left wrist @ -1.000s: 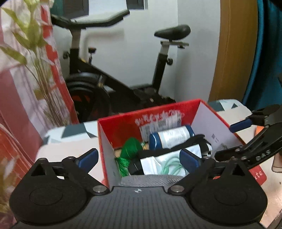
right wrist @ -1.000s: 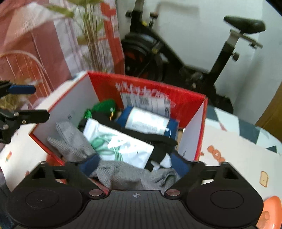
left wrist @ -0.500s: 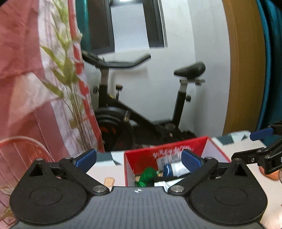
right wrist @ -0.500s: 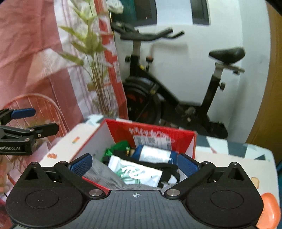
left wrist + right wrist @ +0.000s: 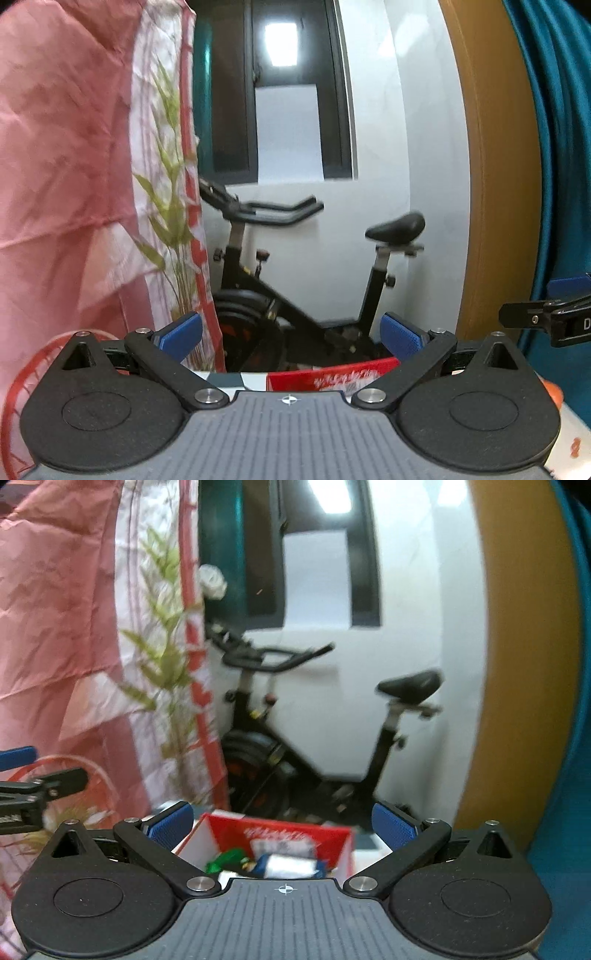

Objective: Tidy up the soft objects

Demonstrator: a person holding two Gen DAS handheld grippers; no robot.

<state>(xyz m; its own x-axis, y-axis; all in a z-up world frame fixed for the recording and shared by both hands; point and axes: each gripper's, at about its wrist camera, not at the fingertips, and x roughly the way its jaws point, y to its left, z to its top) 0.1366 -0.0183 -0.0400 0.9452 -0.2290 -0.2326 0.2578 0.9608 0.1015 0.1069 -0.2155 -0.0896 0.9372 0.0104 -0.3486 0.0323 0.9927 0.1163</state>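
Both grippers up high w/ cams aimed out across the room. My left gripper [image 5: 290,334] has its blue pads spread wide, nothing between them. Right gripper [image 5: 281,821] likewise spread wide and carrying nothing. From the left wrist cam I see the right gripper's fingertips at the far right edge; from the right wrist cam the left one pokes in at the left edge.

The red box [image 5: 236,825] w/ white inner walls sits low in the right wrist view, just beyond the gripper body, between the two pads. Inside I can make out a green soft item [image 5: 225,860] at the left and a blue-and-white roll [image 5: 291,866] beside it; the rest is hidden by the gripper body. In the left wrist cam only the box's far red wall w/ white print shows.

Bkgd: black exercise bike [image 5: 295,280] against the white wall, pink-and-white curtain [image 5: 74,147] on the left w/ a leafy plant [image 5: 173,221] in front, wooden door edge [image 5: 495,184] and teal fabric [image 5: 554,147] on the right. Right view is blurry
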